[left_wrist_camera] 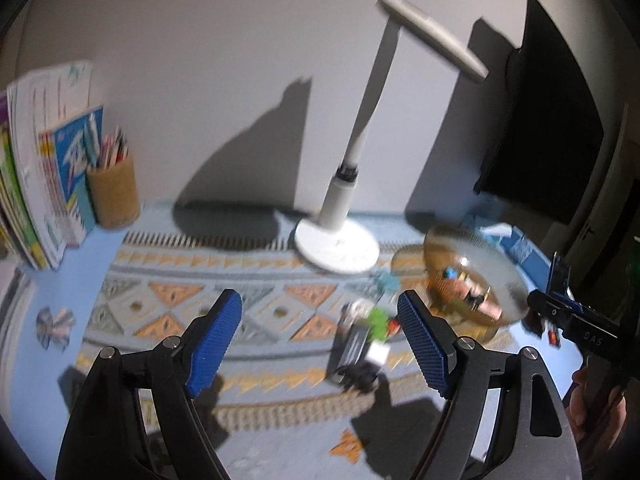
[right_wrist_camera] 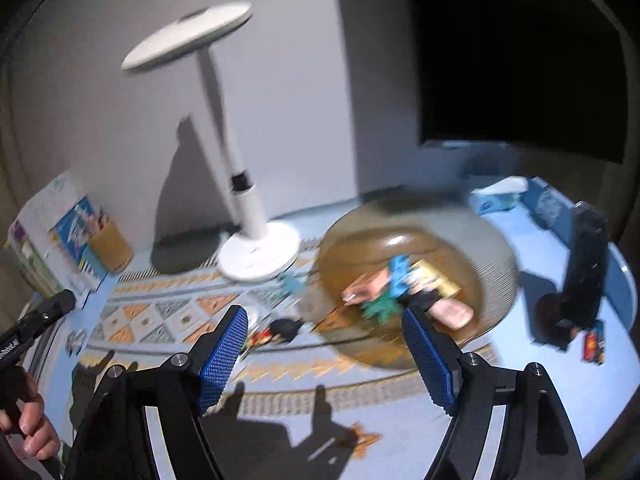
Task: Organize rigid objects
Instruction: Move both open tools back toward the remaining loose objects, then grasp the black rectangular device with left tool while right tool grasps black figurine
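**Both tongs empty over the scattered toys, bowl partly filled**

The left tongs [left_wrist_camera: 320,336] and right tongs [right_wrist_camera: 324,354] both stand wide apart with nothing between their blue pads. The task's things are small rigid toys: several already lie in the amber glass bowl [right_wrist_camera: 492,280] on the right of the worktop [right_wrist_camera: 540,400], while a loose cluster [left_wrist_camera: 360,344] of dark, green and white pieces lies on the patterned mat [left_wrist_camera: 168,296] just left of the bowl.

The pieces look like hard plastic: light, stiff, probably smooth and a little slippery, so a pinch across flat opposite sides of the dark box-like piece would likely hold best. The bowl looks fragile and heavier, better left in place.

Motion blur smears both views, so the shapes and number of the toys cannot be told. A tall black object [right_wrist_camera: 584,264] right of the bowl is unclear. A white desk lamp [left_wrist_camera: 340,240] stands behind, and the picture edges cut off the books [left_wrist_camera: 36,184] at far left
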The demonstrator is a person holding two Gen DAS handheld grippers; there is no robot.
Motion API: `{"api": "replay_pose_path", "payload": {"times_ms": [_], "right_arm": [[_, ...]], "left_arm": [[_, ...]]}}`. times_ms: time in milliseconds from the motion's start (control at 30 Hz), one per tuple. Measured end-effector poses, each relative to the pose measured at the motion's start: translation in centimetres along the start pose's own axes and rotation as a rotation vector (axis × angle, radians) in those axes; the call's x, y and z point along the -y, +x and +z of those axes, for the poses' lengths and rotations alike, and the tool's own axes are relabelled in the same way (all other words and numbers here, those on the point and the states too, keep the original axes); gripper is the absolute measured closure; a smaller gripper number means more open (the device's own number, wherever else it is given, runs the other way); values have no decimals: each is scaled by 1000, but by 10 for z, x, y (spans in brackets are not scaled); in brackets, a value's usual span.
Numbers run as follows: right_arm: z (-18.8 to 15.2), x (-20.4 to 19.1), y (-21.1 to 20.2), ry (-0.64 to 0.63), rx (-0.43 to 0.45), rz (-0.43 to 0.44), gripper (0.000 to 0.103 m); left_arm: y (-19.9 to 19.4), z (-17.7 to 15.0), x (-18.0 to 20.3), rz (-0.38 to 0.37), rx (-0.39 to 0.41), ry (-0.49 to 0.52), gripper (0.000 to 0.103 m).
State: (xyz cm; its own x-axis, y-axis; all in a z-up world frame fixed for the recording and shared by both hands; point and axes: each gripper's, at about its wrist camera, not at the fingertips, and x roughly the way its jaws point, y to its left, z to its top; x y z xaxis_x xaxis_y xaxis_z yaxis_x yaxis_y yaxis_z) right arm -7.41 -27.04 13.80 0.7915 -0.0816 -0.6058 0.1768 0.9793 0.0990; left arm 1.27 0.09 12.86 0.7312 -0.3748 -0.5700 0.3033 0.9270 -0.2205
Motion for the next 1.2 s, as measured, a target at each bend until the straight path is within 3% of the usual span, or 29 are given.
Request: {"api": "replay_pose_path", "payload": {"times_ms": [300,533,733,800,967,1067,1200], "right_arm": [[-56,-22,53,37,-165,46,25],[-86,-48,82,-18,-261,85,25],[-90,-61,106,-63,-292,72,28],[-91,-69,113,-81,-308,102,33],[-90,-84,127,-98,-331,162,33],[-90,-93,132,-116,-334,183,33],[-87,-104,140,-139,-316,174,33]], "left_arm": [[57,-61,10,21,-184,178,24],[95,-67,-6,-23,-247,84,24],[115,-59,0,15,-255,131,24],[122,-50,1,-2,-256,125,24],[146,-44,5,-109,-313,131,24],[150,-50,-2,-197,-331,75,25],[154,-54,-7,-226,-333,51,24]]}}
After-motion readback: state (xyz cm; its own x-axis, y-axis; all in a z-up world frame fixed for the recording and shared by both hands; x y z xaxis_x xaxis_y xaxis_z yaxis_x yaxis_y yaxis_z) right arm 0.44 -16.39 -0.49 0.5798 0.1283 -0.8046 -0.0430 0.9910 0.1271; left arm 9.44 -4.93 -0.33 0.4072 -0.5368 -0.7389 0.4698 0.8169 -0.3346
